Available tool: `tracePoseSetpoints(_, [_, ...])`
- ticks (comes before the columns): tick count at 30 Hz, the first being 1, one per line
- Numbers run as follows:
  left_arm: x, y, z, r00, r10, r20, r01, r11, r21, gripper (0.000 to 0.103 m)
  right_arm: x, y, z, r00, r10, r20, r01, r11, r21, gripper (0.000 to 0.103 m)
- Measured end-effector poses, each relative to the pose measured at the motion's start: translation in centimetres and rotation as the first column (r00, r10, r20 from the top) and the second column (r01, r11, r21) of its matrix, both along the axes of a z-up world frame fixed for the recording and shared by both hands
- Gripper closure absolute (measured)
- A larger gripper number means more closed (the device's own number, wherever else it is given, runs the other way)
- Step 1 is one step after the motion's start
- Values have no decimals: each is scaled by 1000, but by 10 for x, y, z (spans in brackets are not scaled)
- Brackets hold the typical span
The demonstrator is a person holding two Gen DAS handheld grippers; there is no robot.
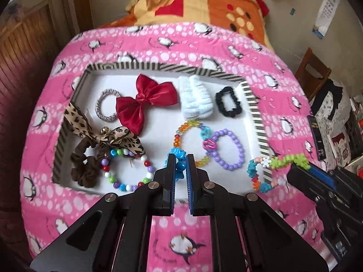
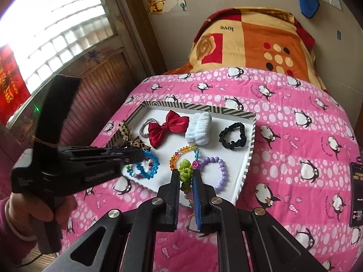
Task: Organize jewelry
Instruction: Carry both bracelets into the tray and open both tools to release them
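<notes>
A striped-rim white tray (image 1: 256, 113) lies on the pink penguin quilt and holds hair ties, a red bow (image 1: 145, 100), and bead bracelets. My left gripper (image 1: 180, 158) is shut on a blue bead bracelet (image 1: 179, 156), which hangs over the tray's front; in the right wrist view this bracelet (image 2: 148, 163) dangles from the left gripper (image 2: 141, 155). My right gripper (image 2: 185, 173) is shut on a multicoloured woven bracelet (image 2: 185, 171); in the left wrist view this bracelet (image 1: 267, 170) hangs over the tray's right front corner.
In the tray: leopard bow scrunchie (image 1: 102, 140), multicolour bead bracelet (image 1: 127, 170), amber bead bracelet (image 1: 192, 136), purple bead bracelet (image 1: 226, 149), black scrunchie (image 1: 228, 101), white scrunchie (image 1: 196, 97), grey hair tie (image 1: 105, 106). A folded blanket (image 1: 199, 2) lies behind. A phone (image 2: 357, 195) lies at right.
</notes>
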State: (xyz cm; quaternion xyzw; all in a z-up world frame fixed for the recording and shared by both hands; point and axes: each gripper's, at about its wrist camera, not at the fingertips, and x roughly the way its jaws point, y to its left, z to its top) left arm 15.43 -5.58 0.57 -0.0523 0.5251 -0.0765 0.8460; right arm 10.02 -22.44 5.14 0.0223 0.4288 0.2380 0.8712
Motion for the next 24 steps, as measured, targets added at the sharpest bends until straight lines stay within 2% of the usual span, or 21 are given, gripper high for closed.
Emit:
tracePoseSetpoints(6, [18,26,-35,996,57,-65,-57,998,9,96,17,26,-14,999,15,-36,-15,1000,17,93])
tracePoseSetpoints(10, [21,43,-41,994,84,-75,-83,996,10,96,27,39,-23,998,18,-53,-17,999,34,93])
tracePoseSetpoints(13, [23,51,-45,992,95,-82,-95,995,9,96,34,36,-39,995,9,-97,-5,999,47,93])
tracePoseSetpoints(20, [21,51,-47,990,107,-92,-108,994,2,96,42,10,-82,974,-78,-214,76,997,-16,93])
tracePoseSetpoints(24, [19,45,-49,989,109,-100,-109,994,7,96,45,4,-93,959,-111,-260,99,993,-57,93])
